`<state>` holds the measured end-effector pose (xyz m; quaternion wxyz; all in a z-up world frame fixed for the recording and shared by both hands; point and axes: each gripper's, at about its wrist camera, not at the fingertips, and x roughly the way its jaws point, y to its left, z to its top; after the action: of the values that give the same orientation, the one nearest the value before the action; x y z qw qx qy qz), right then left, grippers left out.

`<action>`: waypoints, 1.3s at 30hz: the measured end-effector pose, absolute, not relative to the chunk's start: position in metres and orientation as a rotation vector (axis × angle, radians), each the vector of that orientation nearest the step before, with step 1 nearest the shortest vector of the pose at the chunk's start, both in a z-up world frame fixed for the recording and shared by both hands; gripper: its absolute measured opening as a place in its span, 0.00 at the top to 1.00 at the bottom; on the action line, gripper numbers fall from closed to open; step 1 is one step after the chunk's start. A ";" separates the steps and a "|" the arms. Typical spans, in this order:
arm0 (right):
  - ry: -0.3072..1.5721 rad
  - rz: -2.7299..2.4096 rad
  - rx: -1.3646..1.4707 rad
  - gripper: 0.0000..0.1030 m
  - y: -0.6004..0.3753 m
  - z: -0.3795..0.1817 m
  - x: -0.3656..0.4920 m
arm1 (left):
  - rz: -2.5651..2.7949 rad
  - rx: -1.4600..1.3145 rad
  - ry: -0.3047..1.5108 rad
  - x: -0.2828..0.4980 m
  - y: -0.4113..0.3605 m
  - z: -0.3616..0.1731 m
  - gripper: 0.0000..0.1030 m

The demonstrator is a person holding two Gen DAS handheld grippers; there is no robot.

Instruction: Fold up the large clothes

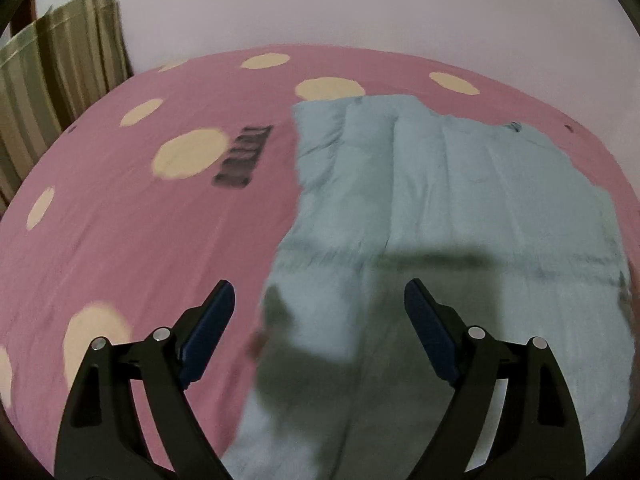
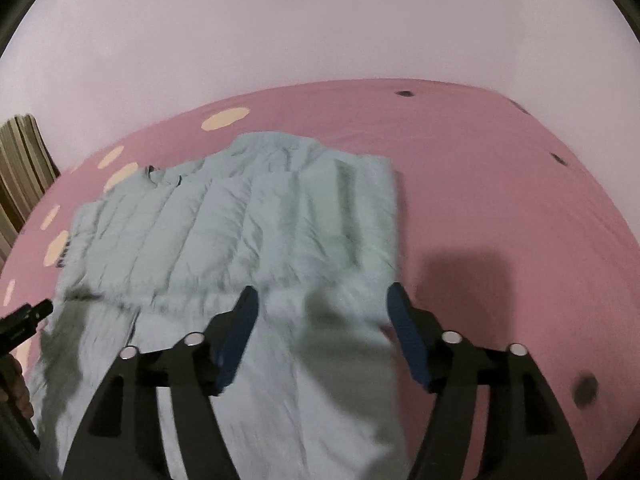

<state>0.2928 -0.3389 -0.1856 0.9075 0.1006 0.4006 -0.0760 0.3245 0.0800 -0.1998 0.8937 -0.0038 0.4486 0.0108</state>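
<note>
A pale blue quilted jacket (image 1: pixel 460 184) lies spread on the pink bed sheet (image 1: pixel 132 248), with a fold line running across it. My left gripper (image 1: pixel 320 292) hangs above the jacket's near left edge, its jaws wide apart and nothing between them. In the right wrist view the same jacket (image 2: pixel 240 216) fills the middle. There my right gripper (image 2: pixel 322 296) hovers over the jacket's near right part, open, with no cloth pinched between its blue pads (image 2: pixel 404 324). The tip of the left gripper (image 2: pixel 28 316) shows at the left edge.
The pink sheet (image 2: pixel 500 184) has cream dots and small dark marks, with bare room to the right of the jacket. A striped curtain (image 1: pixel 60 64) hangs at the far left. A pale wall (image 2: pixel 320 32) stands behind the bed. A hand (image 2: pixel 16 388) shows at the left edge.
</note>
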 end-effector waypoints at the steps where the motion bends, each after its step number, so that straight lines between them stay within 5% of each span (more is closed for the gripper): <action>1: 0.835 -0.161 0.217 0.33 -0.344 -0.186 0.276 | 0.022 -0.021 0.937 0.308 0.089 -0.200 0.16; 20: 0.950 -0.141 0.291 0.34 -0.342 -0.242 0.105 | -0.014 -0.211 1.026 0.151 0.149 -0.232 0.16; 27: 0.941 -0.128 0.274 0.69 -0.334 -0.242 0.092 | -0.040 -0.241 1.023 0.143 0.149 -0.231 0.48; 32: 0.927 -0.109 0.280 0.81 -0.330 -0.240 0.086 | -0.040 -0.216 1.018 0.138 0.143 -0.231 0.65; 39: 0.899 -0.097 0.300 0.86 -0.327 -0.235 0.080 | -0.034 -0.234 1.018 0.136 0.141 -0.225 0.83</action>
<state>0.0803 -0.3275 -0.2348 0.8887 0.1443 0.4327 -0.0468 0.1359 0.1411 -0.2251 0.8666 -0.1115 0.4860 -0.0163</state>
